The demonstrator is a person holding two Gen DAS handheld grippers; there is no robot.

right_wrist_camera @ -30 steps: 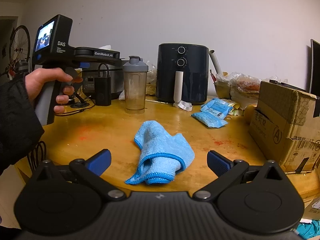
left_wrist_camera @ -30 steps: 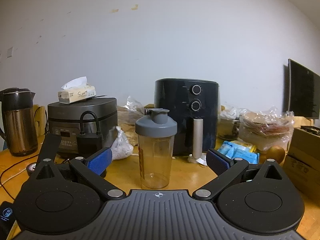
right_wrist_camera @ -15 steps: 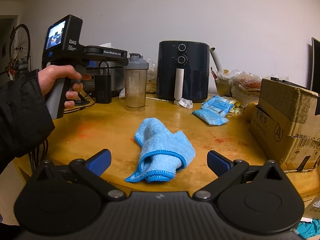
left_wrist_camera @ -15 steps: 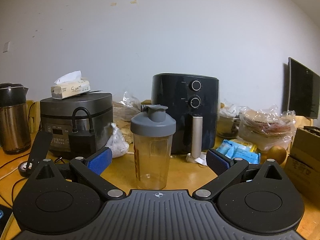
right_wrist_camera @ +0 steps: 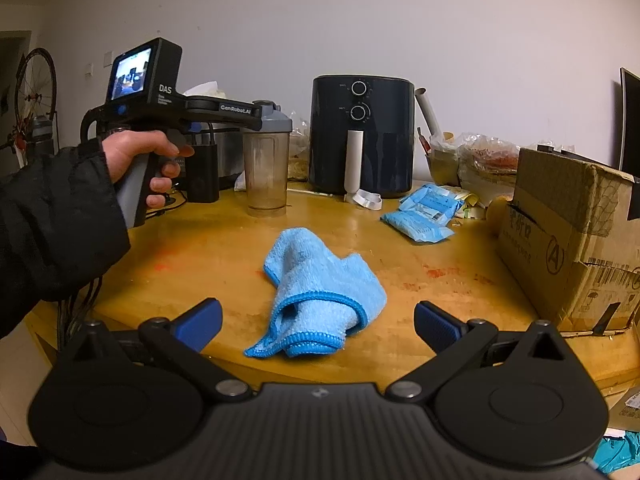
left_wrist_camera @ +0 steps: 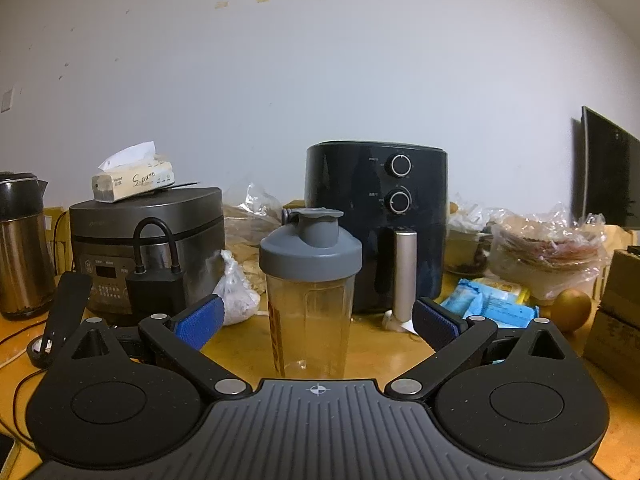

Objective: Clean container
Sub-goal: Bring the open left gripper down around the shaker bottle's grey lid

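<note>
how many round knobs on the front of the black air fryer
2: an upper knob and a lower knob, one above the other on the air fryer, above its silver handle.

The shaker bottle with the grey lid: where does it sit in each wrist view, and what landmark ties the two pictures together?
Left wrist: the shaker bottle stands upright at centre, between the open left gripper fingers.
Right wrist: the same bottle is upper left of centre, far beyond the blue cloth, by the other gripper's tip.
Shared landmark: the black air fryer, behind the bottle to its right.
</note>
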